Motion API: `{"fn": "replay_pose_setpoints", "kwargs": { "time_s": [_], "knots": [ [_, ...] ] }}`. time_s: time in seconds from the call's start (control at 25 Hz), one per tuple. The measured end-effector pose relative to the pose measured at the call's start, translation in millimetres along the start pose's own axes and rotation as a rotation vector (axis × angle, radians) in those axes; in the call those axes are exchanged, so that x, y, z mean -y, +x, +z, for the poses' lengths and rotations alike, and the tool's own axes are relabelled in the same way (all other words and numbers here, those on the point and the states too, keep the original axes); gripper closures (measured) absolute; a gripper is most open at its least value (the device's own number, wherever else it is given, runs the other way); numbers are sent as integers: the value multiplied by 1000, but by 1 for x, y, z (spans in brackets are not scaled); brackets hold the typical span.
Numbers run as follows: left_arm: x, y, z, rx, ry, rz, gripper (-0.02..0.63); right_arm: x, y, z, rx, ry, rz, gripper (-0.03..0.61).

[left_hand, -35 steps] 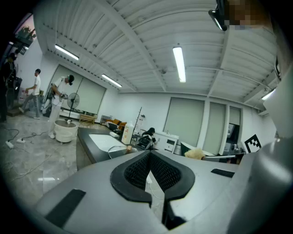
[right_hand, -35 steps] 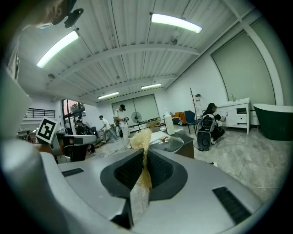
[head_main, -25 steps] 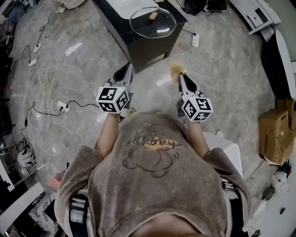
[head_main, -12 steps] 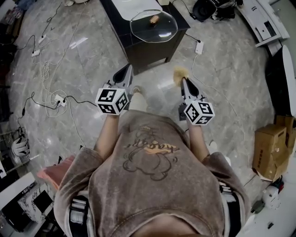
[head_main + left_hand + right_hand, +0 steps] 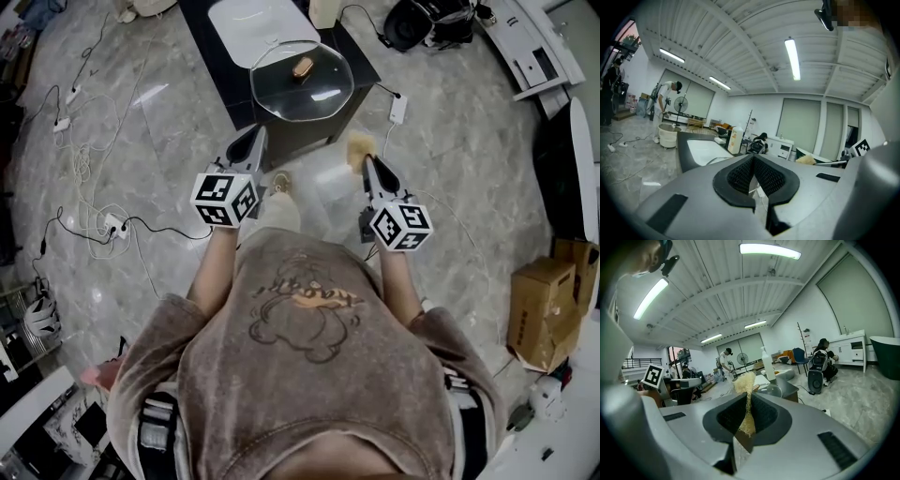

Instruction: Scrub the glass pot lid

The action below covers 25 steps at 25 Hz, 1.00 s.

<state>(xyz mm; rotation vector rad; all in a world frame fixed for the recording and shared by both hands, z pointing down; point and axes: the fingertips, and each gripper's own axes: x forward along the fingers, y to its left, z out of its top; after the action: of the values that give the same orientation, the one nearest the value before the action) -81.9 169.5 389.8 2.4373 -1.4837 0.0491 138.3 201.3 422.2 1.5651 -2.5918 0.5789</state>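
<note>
The glass pot lid (image 5: 302, 80) with a brown knob lies on the near corner of a low dark table (image 5: 352, 58); it also shows in the right gripper view as the lid (image 5: 771, 390) just beyond the jaws. My right gripper (image 5: 366, 163) is shut on a pale yellow fibrous scrubber (image 5: 357, 146), which sticks up from the pads as the scrubber (image 5: 744, 381) in the right gripper (image 5: 749, 398) view. It is short of the table, right of the lid. My left gripper (image 5: 253, 139) is shut and empty, just before the table's front edge; its gripper (image 5: 753, 157) pads meet.
A white board (image 5: 261, 19) lies on the table behind the lid, with a bottle (image 5: 323, 11) beside it. Cables and a power strip (image 5: 397, 82) run across the marble floor. Cardboard boxes (image 5: 539, 300) stand at the right. People work in the far background.
The person has walked toward the table. Both grippers have come much nearer the lid, still shut, the right one still carrying the scrubber.
</note>
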Motion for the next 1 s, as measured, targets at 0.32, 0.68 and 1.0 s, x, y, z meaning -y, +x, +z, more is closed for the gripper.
{"fn": "replay_pose_setpoints", "kwargs": {
  "time_s": [0.32,0.68,1.0],
  "knots": [
    [-57,105,36,-28,14,-39,597,37,98,43,-5,9,-19,555],
    [-114,194,71,-68,43,-91,597,61,201,88,-13,-1,-33,555],
    [-112,230,80,-93,43,-118,597,75,228,104,-22,13,-24,555]
  ]
}}
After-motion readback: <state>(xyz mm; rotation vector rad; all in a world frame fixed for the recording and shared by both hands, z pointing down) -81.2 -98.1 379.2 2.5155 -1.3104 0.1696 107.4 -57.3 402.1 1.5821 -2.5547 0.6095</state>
